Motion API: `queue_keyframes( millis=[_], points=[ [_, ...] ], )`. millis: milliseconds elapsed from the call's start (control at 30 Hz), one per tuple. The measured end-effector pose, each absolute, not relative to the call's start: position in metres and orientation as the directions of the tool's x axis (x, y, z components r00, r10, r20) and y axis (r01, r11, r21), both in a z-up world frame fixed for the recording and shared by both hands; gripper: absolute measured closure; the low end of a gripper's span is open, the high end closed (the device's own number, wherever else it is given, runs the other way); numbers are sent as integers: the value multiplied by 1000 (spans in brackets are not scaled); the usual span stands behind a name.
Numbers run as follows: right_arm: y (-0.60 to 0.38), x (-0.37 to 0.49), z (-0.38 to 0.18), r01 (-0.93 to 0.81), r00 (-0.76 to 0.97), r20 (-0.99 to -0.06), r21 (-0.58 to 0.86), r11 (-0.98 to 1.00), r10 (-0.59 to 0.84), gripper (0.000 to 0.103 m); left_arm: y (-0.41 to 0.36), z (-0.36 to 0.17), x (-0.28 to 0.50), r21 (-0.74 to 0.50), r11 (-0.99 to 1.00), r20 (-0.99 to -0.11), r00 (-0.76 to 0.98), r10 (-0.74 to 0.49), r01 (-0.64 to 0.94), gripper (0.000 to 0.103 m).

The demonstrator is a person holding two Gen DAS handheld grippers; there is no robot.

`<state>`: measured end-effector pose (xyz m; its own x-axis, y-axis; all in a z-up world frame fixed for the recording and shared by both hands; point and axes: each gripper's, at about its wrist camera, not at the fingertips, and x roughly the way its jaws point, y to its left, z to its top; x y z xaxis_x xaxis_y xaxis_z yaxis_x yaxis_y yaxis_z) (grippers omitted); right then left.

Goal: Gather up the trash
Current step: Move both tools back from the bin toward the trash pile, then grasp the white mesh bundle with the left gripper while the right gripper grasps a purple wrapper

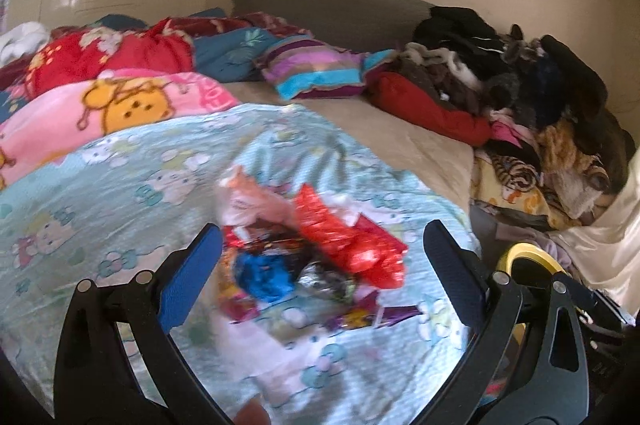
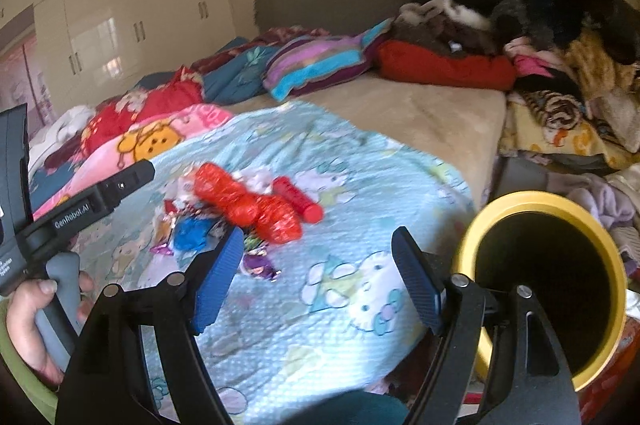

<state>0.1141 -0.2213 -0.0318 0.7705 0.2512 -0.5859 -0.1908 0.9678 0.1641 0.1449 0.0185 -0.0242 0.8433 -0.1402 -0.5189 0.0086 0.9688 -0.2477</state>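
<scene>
You are reaching for the trash pile (image 1: 304, 257) on the bed (image 1: 420, 145). Both your grippers, left (image 1: 320, 265) and right (image 2: 316, 265), have wide, empty jaws. Next, pinch one wrapper, then carry it to the yellow bin (image 2: 544, 289).

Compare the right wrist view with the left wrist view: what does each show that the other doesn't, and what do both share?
Only the right wrist view shows the person's hand on the left gripper's handle and the bin's dark interior. Only the left wrist view shows the left gripper, open and aimed at the wrapper pile. Both share the pile, the light blue blanket, the striped pillow, the clothes heap and the yellow bin; the right gripper is open.
</scene>
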Motion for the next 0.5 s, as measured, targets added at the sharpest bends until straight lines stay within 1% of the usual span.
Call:
queue_keyframes(
  millis=[267, 367, 500],
  points=[
    [-194, 135, -62, -271, 681, -656, 189, 944, 326, 30, 48, -44, 140, -250, 967, -560, 822, -102, -50, 11],
    [-187, 143, -71, -292, 655, -675, 189, 937, 340, 34, 57, -58, 137, -254, 965, -587, 804, -99, -67, 11],
    [-180, 157, -83, -298, 633, -698, 180, 938, 335, 36, 71, -77, 135, -277, 956, -623, 775, -105, -94, 11]
  ],
)
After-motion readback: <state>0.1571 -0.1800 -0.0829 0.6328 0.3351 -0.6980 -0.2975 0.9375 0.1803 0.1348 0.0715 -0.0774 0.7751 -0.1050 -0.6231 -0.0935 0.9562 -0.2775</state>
